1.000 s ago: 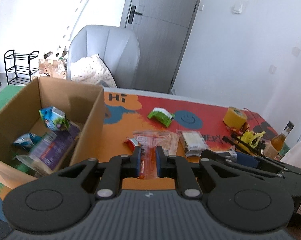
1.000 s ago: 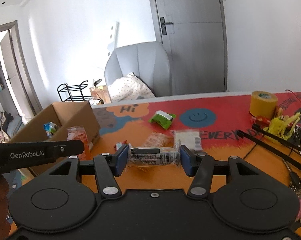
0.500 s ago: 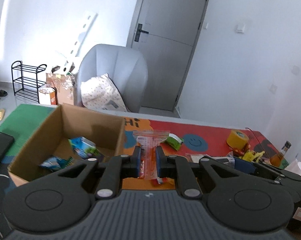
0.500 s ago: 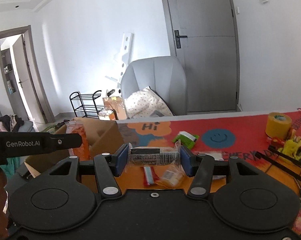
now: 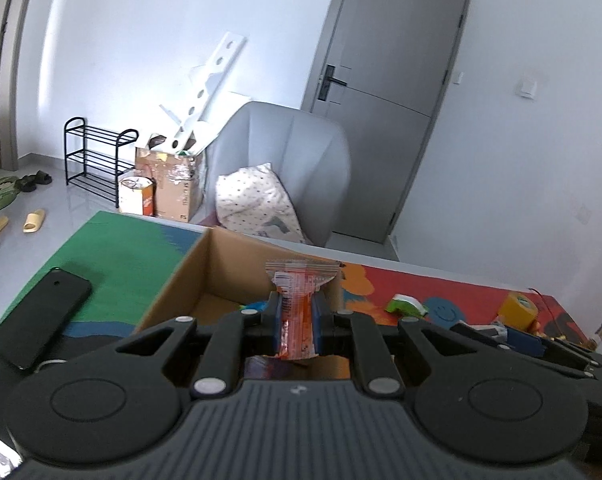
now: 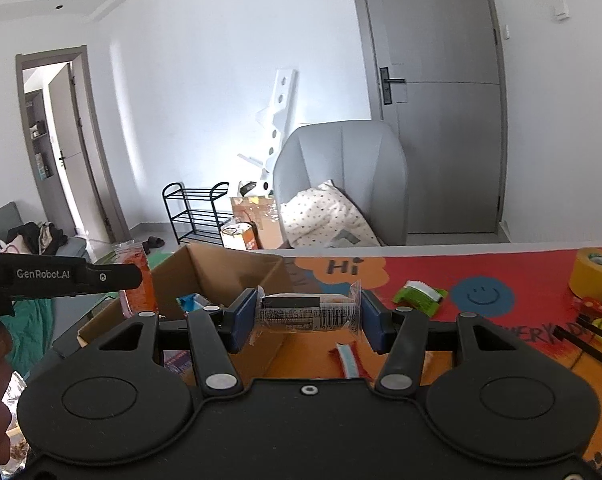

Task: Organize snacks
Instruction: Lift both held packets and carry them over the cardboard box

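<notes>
Left wrist view: two snack packets are held up at an open brown cardboard box on the colourful table mat.
The left gripper is clamped nearly shut on an upright orange-red clear sachet over the box; the right gripper, half open, is gripping a clear-wrapped bar crosswise by its ends at the box's right wall.
</notes>
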Motion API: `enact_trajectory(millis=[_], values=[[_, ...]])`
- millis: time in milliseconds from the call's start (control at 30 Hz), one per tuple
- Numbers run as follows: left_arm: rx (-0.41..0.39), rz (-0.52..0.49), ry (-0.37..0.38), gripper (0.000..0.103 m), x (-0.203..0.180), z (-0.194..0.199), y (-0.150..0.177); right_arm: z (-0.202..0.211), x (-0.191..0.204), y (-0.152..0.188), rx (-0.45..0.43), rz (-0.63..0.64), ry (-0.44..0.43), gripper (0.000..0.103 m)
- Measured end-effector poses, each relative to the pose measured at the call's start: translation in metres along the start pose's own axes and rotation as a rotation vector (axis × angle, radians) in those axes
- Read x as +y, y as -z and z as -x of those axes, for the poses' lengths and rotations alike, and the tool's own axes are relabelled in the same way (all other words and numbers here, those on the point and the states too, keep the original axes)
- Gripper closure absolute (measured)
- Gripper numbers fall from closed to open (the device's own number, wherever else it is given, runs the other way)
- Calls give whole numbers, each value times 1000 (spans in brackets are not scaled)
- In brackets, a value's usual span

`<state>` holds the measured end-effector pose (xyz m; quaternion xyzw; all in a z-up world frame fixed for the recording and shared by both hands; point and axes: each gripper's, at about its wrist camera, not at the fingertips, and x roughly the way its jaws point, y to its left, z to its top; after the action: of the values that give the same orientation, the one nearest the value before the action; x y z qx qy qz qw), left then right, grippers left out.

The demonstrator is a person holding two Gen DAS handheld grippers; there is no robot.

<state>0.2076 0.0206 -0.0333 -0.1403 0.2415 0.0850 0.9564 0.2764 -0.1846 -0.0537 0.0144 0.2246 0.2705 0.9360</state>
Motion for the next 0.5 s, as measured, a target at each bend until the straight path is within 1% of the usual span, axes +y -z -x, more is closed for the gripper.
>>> enact_trajectory(millis=[233, 500], values=[[1, 32, -21, 89, 24, -6, -6, -14, 17, -6, 14, 29, -30, 51], [25, 58, -20, 89, 38, -24, -9, -35, 35, -14, 41, 61, -59, 50]])
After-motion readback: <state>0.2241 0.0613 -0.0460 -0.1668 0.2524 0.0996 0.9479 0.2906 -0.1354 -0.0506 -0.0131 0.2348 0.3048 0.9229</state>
